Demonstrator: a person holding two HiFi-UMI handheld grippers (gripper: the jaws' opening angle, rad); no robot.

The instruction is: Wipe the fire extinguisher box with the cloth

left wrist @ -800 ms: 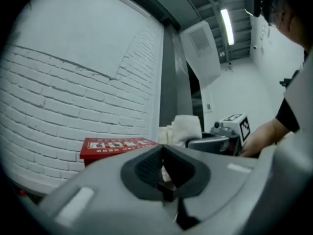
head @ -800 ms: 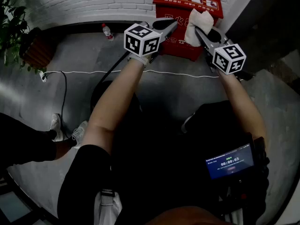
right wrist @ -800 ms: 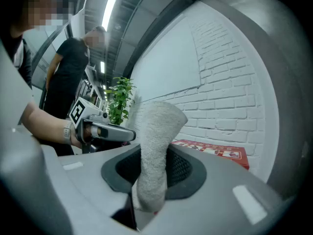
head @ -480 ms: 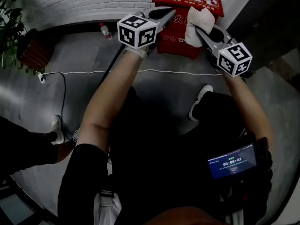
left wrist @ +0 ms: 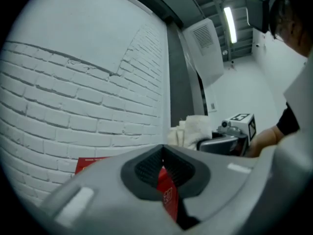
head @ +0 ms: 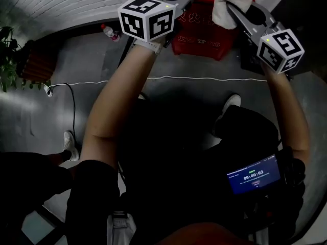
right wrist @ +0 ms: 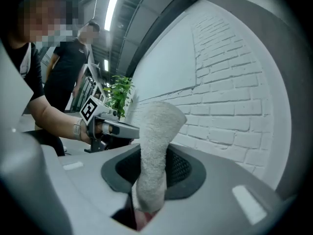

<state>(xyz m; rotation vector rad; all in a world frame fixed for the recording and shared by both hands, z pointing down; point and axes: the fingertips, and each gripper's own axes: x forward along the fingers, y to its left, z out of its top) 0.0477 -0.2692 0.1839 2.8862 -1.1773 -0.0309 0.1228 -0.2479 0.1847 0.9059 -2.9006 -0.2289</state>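
Cloth (head: 231, 5) clenched in right gripper (right wrist: 151, 148) fingers; left gripper (left wrist: 163, 152) fingers closed together | bottle (head: 107, 32), cable (head: 204, 79) near box (head: 202, 34)

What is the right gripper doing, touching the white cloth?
Touching. In the right gripper view, the right gripper's jaws squeeze the cloth between them.

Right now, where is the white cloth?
Head view, top right: the white cloth is pinched by the fingers of the right gripper, by the red fire extinguisher box.
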